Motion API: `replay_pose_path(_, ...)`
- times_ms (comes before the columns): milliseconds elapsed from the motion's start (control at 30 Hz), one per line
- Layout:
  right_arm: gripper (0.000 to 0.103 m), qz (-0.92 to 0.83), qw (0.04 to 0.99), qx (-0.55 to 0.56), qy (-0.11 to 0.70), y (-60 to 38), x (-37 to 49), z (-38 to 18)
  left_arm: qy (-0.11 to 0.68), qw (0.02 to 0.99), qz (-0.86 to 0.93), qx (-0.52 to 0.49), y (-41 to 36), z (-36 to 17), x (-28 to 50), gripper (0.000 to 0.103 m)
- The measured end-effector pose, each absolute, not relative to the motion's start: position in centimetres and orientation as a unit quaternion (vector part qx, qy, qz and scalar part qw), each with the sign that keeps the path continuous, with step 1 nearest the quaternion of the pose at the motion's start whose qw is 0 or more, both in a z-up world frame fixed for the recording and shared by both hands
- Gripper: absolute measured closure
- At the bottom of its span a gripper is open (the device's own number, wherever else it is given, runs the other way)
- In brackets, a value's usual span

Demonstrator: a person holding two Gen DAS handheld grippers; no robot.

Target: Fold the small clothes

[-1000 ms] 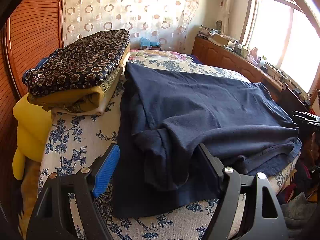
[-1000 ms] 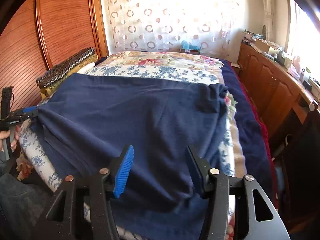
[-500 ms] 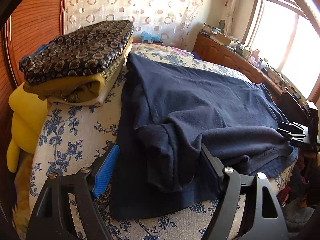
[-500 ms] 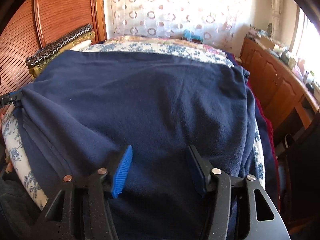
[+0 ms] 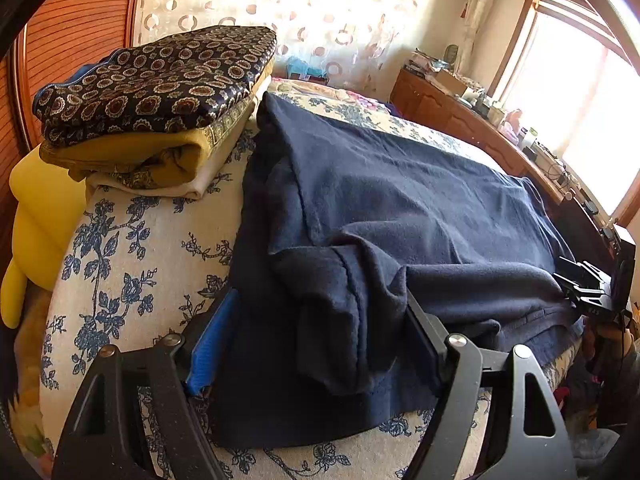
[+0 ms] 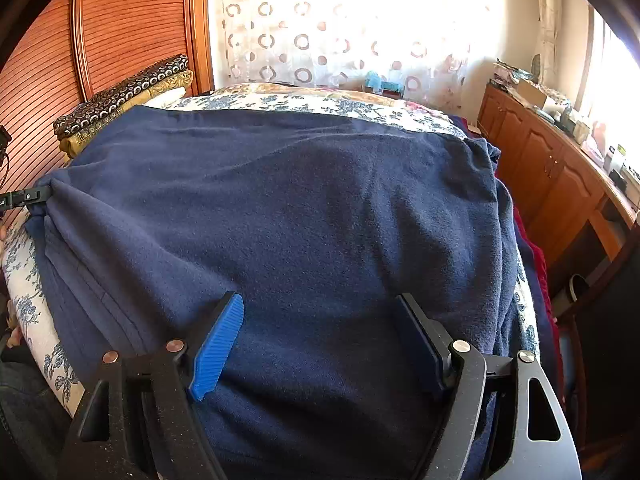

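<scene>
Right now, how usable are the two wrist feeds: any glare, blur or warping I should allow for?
Left wrist: window blown out at right, curtain washed out; garment sharp, its folds dark. Right wrist: curtain overexposed, garment evenly lit and in focus. Both: strong fisheye bowing of the bed and black corners; no motion blur.

Left of garment: bare strip of floral blue-and-white bedspread [image 5: 132,264], passable.
Far left corner: stack of folded patterned and mustard cloths [image 5: 160,104] blocks the way; yellow plush cushion [image 5: 40,208] hangs off the edge below it.
Middle: dark navy fleece garment [image 6: 300,216] covers most of the bed; bunched fold [image 5: 344,300] rises at the near edge.
Right side: long wooden cabinet [image 6: 560,184] with clutter on top, narrow aisle alongside.
Far end: open bedspread before the circle-patterned curtain [image 6: 340,32].
</scene>
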State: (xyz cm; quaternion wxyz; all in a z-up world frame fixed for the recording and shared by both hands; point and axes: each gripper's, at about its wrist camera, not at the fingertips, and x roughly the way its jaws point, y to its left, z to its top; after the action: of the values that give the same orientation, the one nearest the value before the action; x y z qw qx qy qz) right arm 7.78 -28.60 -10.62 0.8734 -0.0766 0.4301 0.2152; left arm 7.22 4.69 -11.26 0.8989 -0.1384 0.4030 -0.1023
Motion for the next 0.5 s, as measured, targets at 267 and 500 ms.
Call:
replay_pose_path(267,0.024,0.216,0.874,-0.076,0.428,-28.5,7.4,-10.7,0.397,0.901,-0.13,-0.12,3.5,-11.0,7.5,0.087)
replay_pose_path(500,0.024,0.217,0.874,-0.074,0.428,-28.6,7.3,-10.6,0.362,0.916,-0.136,-0.107,2.0,-8.1,7.1,0.094)
